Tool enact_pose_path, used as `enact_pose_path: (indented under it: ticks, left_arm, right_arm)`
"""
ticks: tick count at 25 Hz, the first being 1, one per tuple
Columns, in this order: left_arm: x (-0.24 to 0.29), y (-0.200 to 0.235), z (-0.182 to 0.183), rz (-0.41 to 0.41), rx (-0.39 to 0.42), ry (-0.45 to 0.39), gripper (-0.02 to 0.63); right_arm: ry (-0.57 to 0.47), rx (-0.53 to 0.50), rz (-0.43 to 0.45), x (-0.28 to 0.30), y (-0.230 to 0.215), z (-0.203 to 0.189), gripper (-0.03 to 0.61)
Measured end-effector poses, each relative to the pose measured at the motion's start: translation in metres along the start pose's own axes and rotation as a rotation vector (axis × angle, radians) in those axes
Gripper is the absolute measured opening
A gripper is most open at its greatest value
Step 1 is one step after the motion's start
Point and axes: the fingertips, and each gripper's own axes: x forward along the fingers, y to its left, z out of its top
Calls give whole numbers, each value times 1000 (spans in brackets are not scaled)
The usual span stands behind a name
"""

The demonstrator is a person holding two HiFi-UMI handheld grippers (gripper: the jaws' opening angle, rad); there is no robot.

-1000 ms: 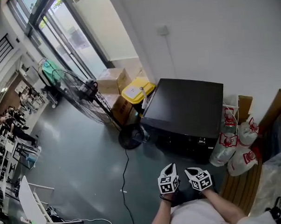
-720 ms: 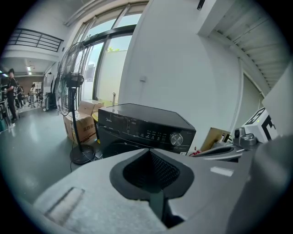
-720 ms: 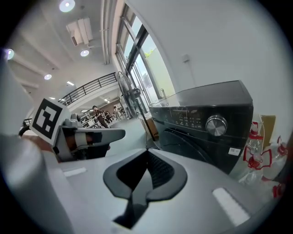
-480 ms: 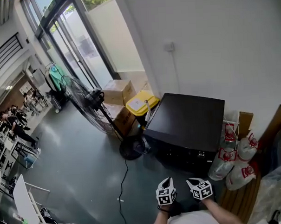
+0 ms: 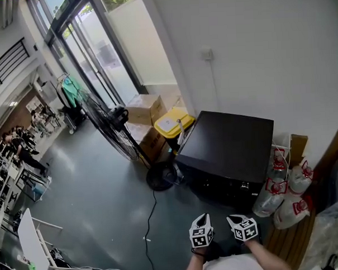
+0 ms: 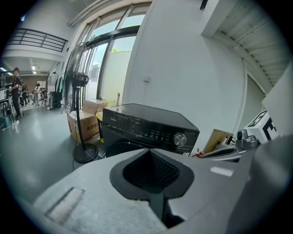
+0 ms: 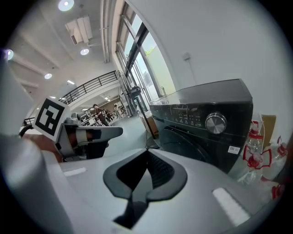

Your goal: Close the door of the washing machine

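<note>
Left gripper (image 6: 150, 157): jaws pressed together, nothing between them; the gripper points slightly downward.
Right gripper (image 7: 146, 156): jaws likewise closed and empty; it is held just to the right of the left gripper, side by side with it.
Washing machine (image 5: 228, 148): black front-loader standing on the floor against the white wall, straight ahead of both pairs of jaws and apart from them.
Door (image 7: 194, 144): dark round front under the control panel, showing just past the jaw tips. The gripper bodies hide its lower part, so I cannot tell whether it is fully shut.
Knob (image 7: 215, 123): silver dial on the panel, above and to the right of the right jaws.
Standing fan (image 5: 110, 126): ahead and to the left of the left jaws, beside the machine.
Plastic bags (image 5: 283, 191): ahead and to the right of the right jaws, against the machine's far side.
</note>
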Motion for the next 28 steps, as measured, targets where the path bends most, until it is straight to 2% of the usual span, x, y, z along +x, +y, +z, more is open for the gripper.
enact_pose_path:
  ticks: [9, 19, 28]
  left_arm:
    - [-5, 6, -1, 30, -7, -8, 6]
    - [-8, -3, -2, 8, 11, -13, 6]
    - [-18, 3, -9, 16, -10, -15, 6]
  right_arm:
    - [-5, -9, 8, -1, 0, -3, 2]
    - [-28, -31, -8, -11, -1, -2, 2]
    - [-24, -44, -1, -10, 5, -3, 2]
